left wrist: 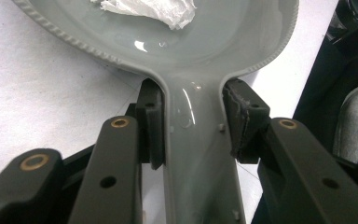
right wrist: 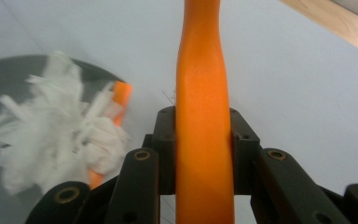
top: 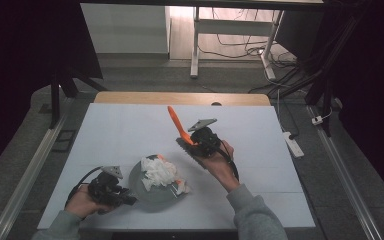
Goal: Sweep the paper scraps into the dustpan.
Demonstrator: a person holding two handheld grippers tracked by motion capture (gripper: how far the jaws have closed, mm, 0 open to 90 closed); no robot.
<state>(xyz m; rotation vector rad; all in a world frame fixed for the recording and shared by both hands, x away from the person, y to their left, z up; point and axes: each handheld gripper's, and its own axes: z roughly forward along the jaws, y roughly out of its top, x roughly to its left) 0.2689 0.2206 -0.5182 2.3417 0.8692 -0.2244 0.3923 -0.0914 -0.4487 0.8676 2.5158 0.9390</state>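
Observation:
A grey dustpan (top: 152, 196) lies on the white table at the near left, with a heap of white shredded paper (top: 160, 172) in it. My left gripper (top: 129, 199) is shut on the pan's handle (left wrist: 196, 154); one pad (left wrist: 151, 123) presses each side of it, and the paper (left wrist: 154, 9) lies in the pan's bowl (left wrist: 214, 42). My right gripper (top: 194, 142), held above the table's middle, is shut on the orange handle (top: 176, 121) of a brush with dark bristles (top: 185, 148). The handle (right wrist: 203, 107) runs up between my right gripper's pads. An orange strip (right wrist: 122, 95) shows beside the paper (right wrist: 60, 130).
The white tabletop (top: 125, 130) has a wooden strip (top: 180, 97) along its far edge. On the floor to the right lies a power strip (top: 294, 142). Metal rails run along both sides, and a desk frame (top: 196, 45) with cables stands beyond.

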